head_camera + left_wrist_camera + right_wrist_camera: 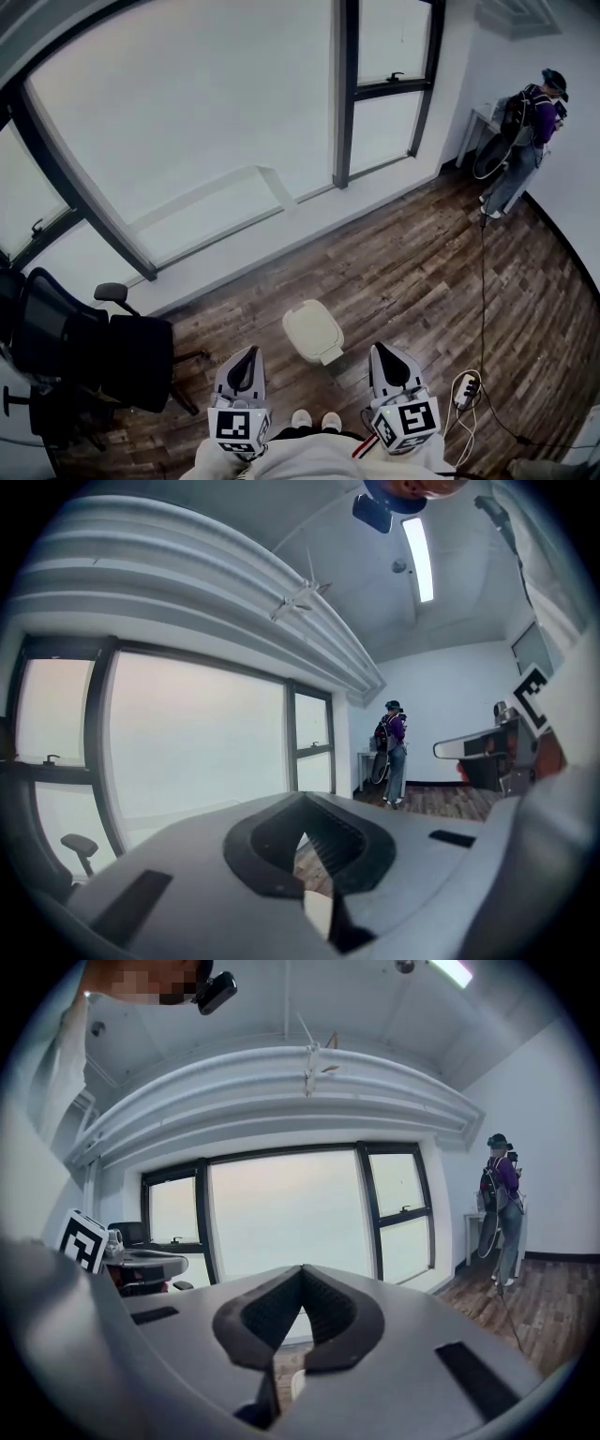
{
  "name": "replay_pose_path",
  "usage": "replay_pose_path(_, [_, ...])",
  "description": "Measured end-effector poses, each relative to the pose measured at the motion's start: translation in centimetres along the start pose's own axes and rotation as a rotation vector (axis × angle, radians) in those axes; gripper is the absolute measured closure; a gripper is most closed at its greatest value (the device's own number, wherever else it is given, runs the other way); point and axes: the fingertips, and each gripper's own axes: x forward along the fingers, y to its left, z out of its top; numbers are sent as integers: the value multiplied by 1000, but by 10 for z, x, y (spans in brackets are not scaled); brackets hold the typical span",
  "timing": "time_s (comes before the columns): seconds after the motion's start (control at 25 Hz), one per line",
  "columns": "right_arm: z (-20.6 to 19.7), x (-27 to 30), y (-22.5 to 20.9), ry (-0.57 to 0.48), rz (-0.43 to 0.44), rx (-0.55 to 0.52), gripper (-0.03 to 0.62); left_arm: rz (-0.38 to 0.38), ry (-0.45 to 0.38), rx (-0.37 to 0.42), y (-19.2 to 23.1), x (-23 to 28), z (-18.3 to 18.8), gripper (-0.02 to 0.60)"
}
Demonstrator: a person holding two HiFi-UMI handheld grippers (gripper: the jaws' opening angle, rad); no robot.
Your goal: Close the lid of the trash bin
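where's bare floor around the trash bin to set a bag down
Bare wood floor lies beyond the trash bin, toward the window wall, and between bin and cable. Crowded: office chair at left, power strip at right.

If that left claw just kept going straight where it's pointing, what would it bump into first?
Probably the big window or the white wall below it; nothing shows in between. The left gripper, jaws shut, points roughly level, and the trash bin sits below that line.

Black office chair (112,347), large windows (187,122), wooden floor (422,272), person in corner (530,141), power strip (464,389)
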Motion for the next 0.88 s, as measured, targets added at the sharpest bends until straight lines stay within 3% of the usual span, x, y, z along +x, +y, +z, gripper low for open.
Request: replay_pose_path(0.88, [0,28,4,-2,24,-17,572,-15,-35,38,0,25,20,575])
